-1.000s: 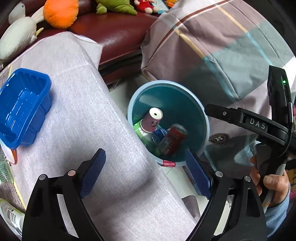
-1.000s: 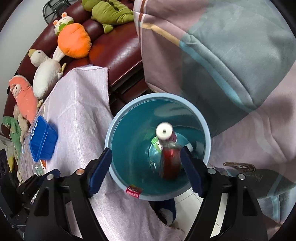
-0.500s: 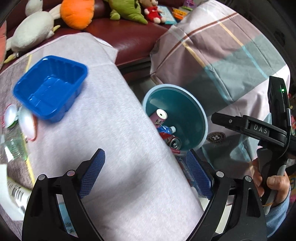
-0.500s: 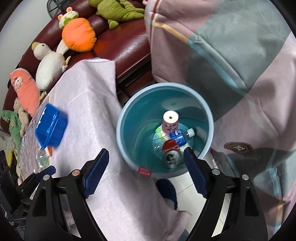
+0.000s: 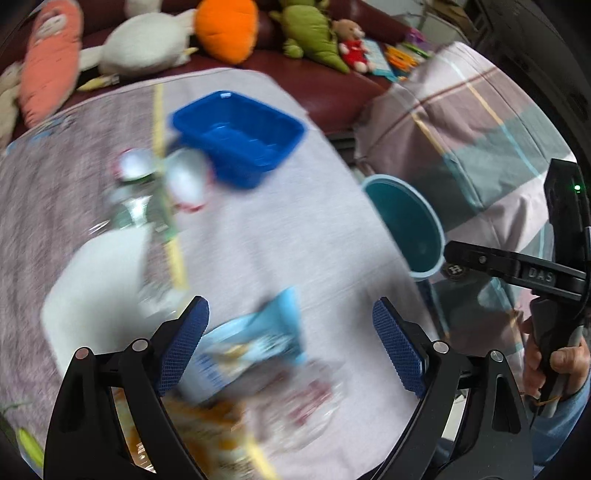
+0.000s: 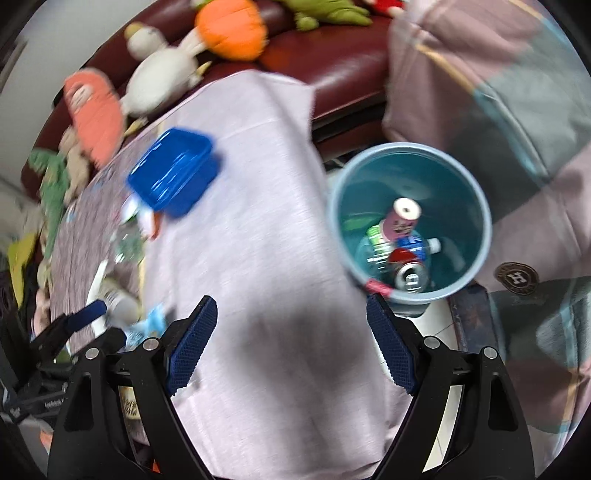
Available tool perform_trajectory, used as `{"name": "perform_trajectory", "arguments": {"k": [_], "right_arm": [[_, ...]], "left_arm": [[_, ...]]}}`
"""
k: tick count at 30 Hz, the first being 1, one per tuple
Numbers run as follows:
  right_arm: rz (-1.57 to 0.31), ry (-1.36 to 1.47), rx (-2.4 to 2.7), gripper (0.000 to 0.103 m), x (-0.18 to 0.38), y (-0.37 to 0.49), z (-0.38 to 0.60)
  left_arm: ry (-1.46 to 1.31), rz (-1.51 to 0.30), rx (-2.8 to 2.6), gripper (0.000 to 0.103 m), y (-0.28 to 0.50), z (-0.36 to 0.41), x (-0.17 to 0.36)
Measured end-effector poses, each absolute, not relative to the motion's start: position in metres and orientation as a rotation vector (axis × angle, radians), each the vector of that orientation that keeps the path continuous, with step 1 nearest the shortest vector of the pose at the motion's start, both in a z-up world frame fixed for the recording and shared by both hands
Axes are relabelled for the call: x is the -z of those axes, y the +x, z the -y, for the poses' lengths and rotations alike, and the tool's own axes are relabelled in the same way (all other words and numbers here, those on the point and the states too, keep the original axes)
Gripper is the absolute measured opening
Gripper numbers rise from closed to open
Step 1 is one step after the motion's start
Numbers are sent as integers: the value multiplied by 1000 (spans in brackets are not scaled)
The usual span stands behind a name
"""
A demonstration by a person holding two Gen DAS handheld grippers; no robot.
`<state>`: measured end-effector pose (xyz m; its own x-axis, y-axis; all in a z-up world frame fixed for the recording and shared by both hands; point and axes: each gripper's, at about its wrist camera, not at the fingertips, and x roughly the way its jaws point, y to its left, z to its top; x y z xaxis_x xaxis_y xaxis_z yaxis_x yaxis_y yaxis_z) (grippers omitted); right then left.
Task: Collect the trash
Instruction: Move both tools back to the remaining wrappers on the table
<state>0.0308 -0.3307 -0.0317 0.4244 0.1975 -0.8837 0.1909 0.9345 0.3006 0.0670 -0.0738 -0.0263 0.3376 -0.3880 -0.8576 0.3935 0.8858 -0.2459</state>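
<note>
A home living room: leather sofa lined with plush toys.

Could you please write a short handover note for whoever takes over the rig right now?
Left claw: open, empty, above the blurred blue snack packet on the table.
Right claw: open, empty, its jaws having just opened wider; it is over bare tablecloth beside the bin.
Done: a pink cup, a plastic bottle and a red can lie in the bin.
Left: the packet, the blue tray and other blurred litter on the table.
</note>
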Motion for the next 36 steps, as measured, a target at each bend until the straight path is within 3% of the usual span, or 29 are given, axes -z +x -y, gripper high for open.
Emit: {"name": "perform_trajectory", "arguments": {"k": [6, 18, 28, 31, 33, 36], "right_arm": [[-1190, 293, -100, 79, 32, 24, 274], [-1336, 244, -243, 80, 89, 9, 188], [-1298, 196, -280, 79, 85, 13, 158], [-1291, 170, -293, 75, 83, 14, 154], [-1305, 158, -315, 67, 87, 15, 150], [-1317, 153, -317, 67, 95, 21, 145]], "left_arm": [[-7, -1123, 444, 91, 51, 17, 34], [-56, -1210, 359, 91, 17, -50, 90], [-104, -1201, 349, 92, 15, -72, 98], [-127, -1194, 340, 92, 14, -79, 97], [-135, -1193, 340, 92, 13, -83, 98], [-122, -1191, 338, 92, 13, -81, 98]]}}
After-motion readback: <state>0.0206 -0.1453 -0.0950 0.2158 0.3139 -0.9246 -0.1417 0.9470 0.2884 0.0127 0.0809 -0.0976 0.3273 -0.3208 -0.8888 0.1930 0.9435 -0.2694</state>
